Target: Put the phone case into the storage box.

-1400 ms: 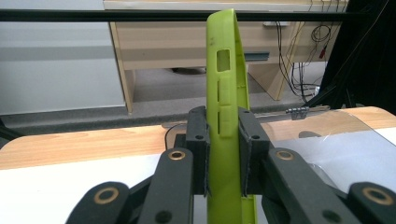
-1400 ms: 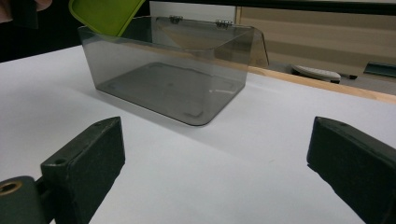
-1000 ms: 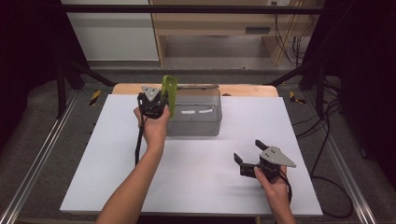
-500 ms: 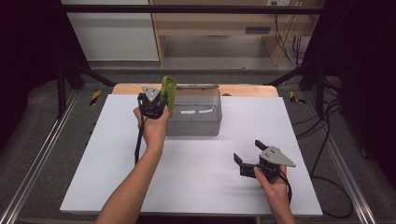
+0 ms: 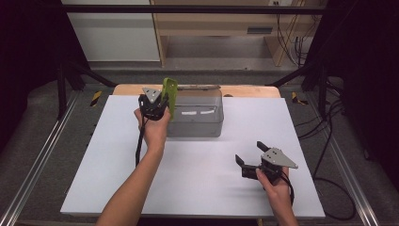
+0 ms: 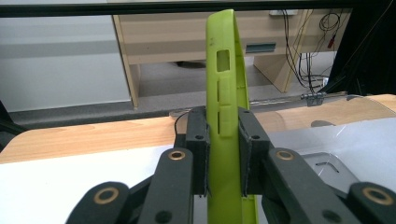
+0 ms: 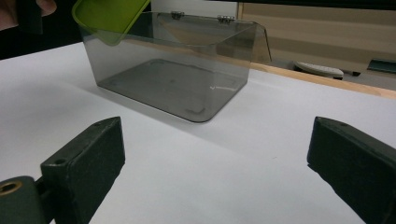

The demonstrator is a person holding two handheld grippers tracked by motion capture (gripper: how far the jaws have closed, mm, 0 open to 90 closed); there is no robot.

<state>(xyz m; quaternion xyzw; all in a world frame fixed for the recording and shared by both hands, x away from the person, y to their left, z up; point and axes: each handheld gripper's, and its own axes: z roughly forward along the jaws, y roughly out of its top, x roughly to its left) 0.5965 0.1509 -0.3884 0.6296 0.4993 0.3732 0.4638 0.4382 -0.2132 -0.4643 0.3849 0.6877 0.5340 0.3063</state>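
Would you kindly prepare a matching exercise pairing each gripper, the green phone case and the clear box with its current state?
Things:
1. left gripper
2. right gripper
3. lime-green soft plastic phone case
4. smoky transparent plastic box

States:
A. jaws wide apart, nothing between them
B. standing on the white table, hinged lid open
C. clamped on a thin edge
D. held upright above the box's left end

Pairs: 1-C, 2-A, 3-D, 4-B

Grey floor (image 5: 226,52); wooden bench (image 5: 221,21) behind; dark sides.
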